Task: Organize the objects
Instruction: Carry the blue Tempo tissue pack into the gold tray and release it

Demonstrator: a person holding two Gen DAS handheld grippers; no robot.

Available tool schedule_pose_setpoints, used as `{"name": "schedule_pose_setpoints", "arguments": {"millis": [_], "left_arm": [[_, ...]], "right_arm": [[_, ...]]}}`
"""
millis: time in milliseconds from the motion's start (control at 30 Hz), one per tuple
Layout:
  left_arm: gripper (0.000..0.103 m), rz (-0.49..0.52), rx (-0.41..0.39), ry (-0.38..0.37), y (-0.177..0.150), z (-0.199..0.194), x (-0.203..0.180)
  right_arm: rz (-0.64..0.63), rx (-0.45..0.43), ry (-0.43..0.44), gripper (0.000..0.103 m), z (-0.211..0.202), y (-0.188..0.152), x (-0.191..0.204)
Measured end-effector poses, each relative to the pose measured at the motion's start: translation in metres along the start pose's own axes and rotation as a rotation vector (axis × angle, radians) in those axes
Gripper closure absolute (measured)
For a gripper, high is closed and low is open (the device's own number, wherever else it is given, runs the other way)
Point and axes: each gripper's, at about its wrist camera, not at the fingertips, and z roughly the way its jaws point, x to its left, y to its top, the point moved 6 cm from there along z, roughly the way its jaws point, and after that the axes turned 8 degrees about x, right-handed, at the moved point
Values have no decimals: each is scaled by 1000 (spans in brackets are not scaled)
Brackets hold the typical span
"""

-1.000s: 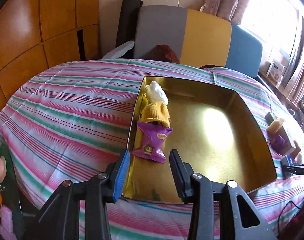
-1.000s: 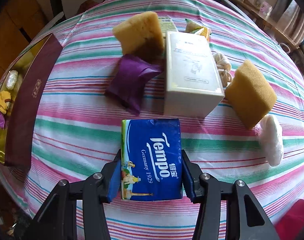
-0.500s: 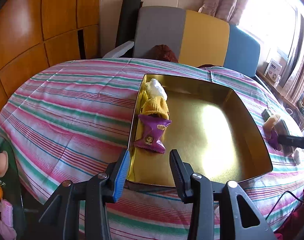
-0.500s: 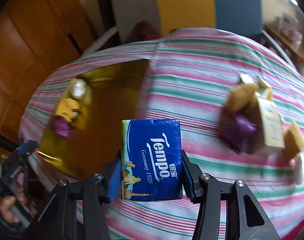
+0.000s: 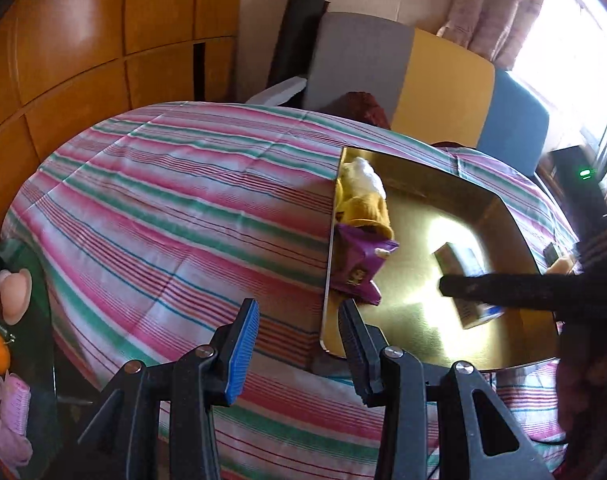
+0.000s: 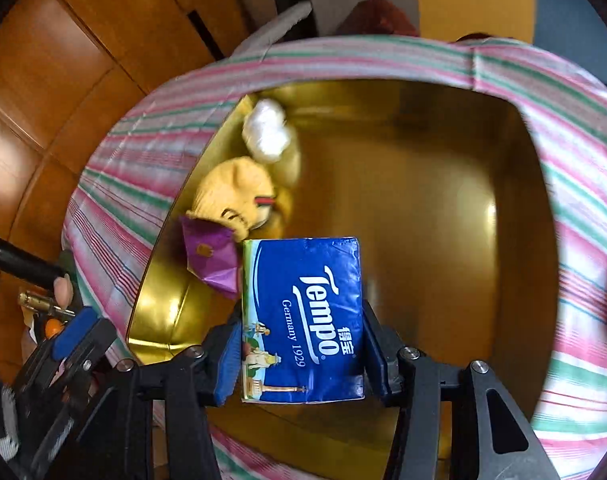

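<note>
1. The tissue pack (image 6: 301,320) is clamped by its two side faces between the pads of the right gripper (image 6: 301,354). The printed face is turned to the camera, at lower centre of the right wrist view. A grip across the narrow width is judged to keep the soft pack from folding.

2. The pack is held above the gold tray (image 6: 515,152), over its near half. In the left wrist view the pack (image 5: 469,280) is seen at the right of the frame, partly hidden by a finger of the right gripper (image 5: 455,292). Whether it touches the tray floor cannot be told.

3. Three items are lined up against the tray's left wall, at centre left of the right wrist view: a white bundle (image 6: 267,130), a yellow item (image 6: 235,196) and a purple packet (image 6: 213,258). The pack is held just beside the purple packet, which suggests that a second row is being started.

4. The left gripper (image 5: 297,344) is released and holds nothing. It hangs at lower centre of its own view, straddling the near left corner of the tray (image 5: 503,216), apart from the contents.

5. The striped cloth (image 5: 163,208) covers the table under the tray.

6. Step in hand, as judged: lowering and release of the pack. Crowding of the purple packet is the risk.
</note>
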Motion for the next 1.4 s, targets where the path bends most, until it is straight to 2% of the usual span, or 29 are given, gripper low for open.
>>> {"name": "schedule_pose_setpoints", "arguments": {"millis": [100,167,267,300,433,533,600,667,900,1100,1233,1400], "left_arm": [[62,-12,2,0,0,1,4],[62,-16,3,1,0,2,6],[62,-21,10,1,0,5,9],[62,-22,10,1,0,5,9],[62,-14,6,-3,1,3,7],[61,3,-2,-3,0,0,0],[61,18,-7,-5,1,-3,-5],[61,27,-13,-5,1,-6,-10],[61,94,-23,-22,-1,-14,-36],[61,164,-29,-48,-3,-21,-66],[56,201,-25,-70,-5,-23,-84],[56,241,-9,-70,-8,-20,-104]], "right_arm": [[23,50,34,48,21,-2,13],[30,70,104,47,28,-6,19],[39,99,227,37,35,-11,27],[48,99,251,36,35,-12,27],[46,86,285,36,34,-16,27],[36,32,233,35,19,-17,22],[5,-24,179,22,3,-18,19],[-19,-78,132,16,-14,-20,15],[-51,-192,13,12,-61,-31,-23],[20,-227,-73,11,-88,-44,-88],[82,-239,-146,11,-98,-50,-135],[145,-270,-263,11,-116,-51,-198]]}}
